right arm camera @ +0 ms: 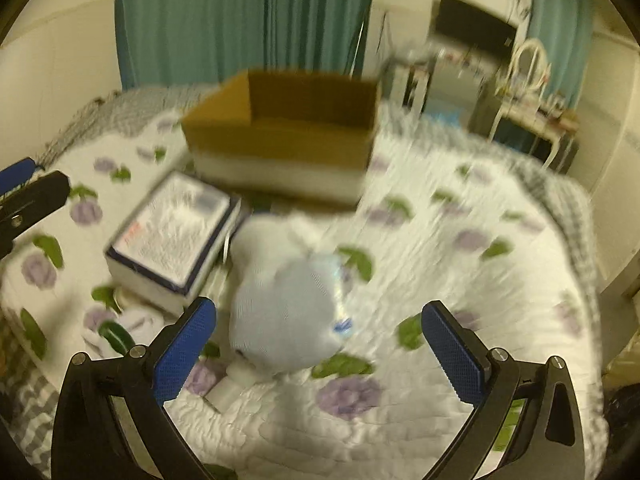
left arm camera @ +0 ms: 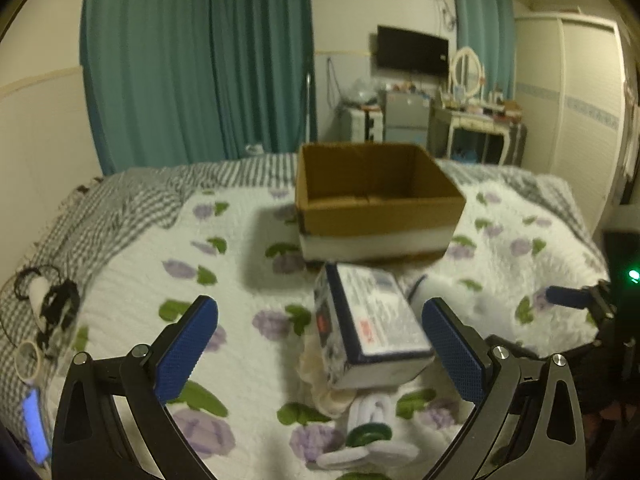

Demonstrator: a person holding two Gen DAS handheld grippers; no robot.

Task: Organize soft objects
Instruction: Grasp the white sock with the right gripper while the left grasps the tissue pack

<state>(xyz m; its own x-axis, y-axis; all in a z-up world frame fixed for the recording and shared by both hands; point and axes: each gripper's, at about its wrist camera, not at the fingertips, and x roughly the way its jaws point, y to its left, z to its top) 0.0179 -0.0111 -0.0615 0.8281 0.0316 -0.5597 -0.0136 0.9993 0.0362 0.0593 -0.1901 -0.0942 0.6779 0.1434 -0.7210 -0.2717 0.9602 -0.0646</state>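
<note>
Both tongs hang wide open over the bed, gripping nothing. The left tongs (left arm camera: 320,344) spread their blue pads either side of a white-and-navy packet (left arm camera: 368,328), without touching it. That packet is a rectangular block, printed face up, its long axis running away from the left camera toward the cardboard box (left arm camera: 376,200), tilted a little to the left at the far end. Its near end sits propped on some pale round pieces and a white bundle with a dark green ring (left arm camera: 368,434), so it lies slightly raised at the front.

Over to the right wrist view, blurred by motion: the right tongs (right arm camera: 320,344) are released too, pads well apart, and between them on the quilt lies a soft white bundle (right arm camera: 288,312), a rounded lump with its long axis pointing roughly away from the camera toward the box. It sits just beside the packet's right edge; whether they touch I cannot tell. The left tongs' tip shows at that view's left edge.

The box stands open-topped beyond both items, brown card above a white band, nothing visible inside.

The surface is a white quilt (left arm camera: 240,280) with purple flowers and green leaves, over grey checked bedding (left arm camera: 120,208). Behind it: teal curtains (left arm camera: 192,60), a wall-mounted television (left arm camera: 412,50), an air conditioner high on the wall, a white dressing table (left arm camera: 480,120) with an oval mirror, and a pale wardrobe at right.
</note>
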